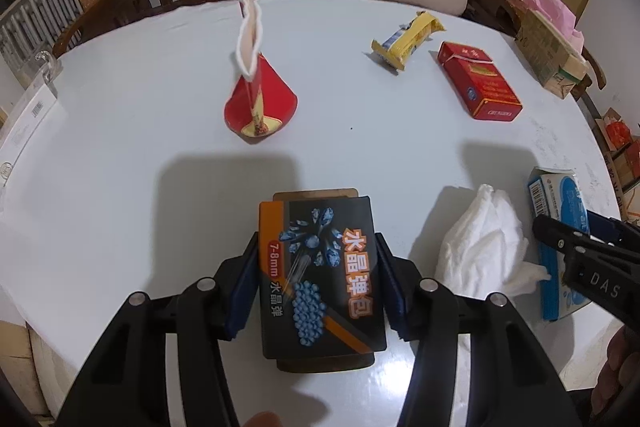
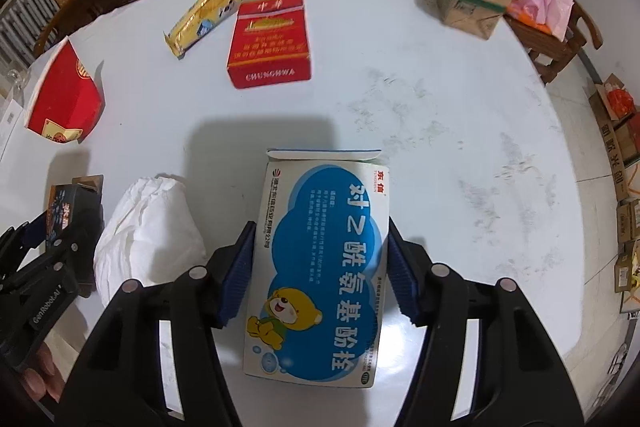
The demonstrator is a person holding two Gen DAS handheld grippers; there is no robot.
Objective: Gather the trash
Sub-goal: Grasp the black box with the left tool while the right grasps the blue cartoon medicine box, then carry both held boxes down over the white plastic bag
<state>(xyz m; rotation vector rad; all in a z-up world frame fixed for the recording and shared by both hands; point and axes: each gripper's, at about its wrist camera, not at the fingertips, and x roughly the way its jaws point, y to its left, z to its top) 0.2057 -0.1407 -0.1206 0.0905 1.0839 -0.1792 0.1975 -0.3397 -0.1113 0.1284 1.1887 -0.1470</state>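
White and round, the table (image 1: 120, 131) stood before dark wooden chairs. The left hand-held gripper (image 1: 318, 279) clamped a black water-bead box (image 1: 320, 275), and the right hand-held gripper (image 2: 320, 275) clamped a blue-and-white medicine box (image 2: 320, 267); both boxes seemed to be at the pick-up stage. A crumpled white tissue (image 1: 480, 243) lay just right of the bead box, between the two. Each box's long axis ran away from its camera, the medicine box's open flap on the far end. Next, each likely needed lifting clear and carrying to a bin, none visible.
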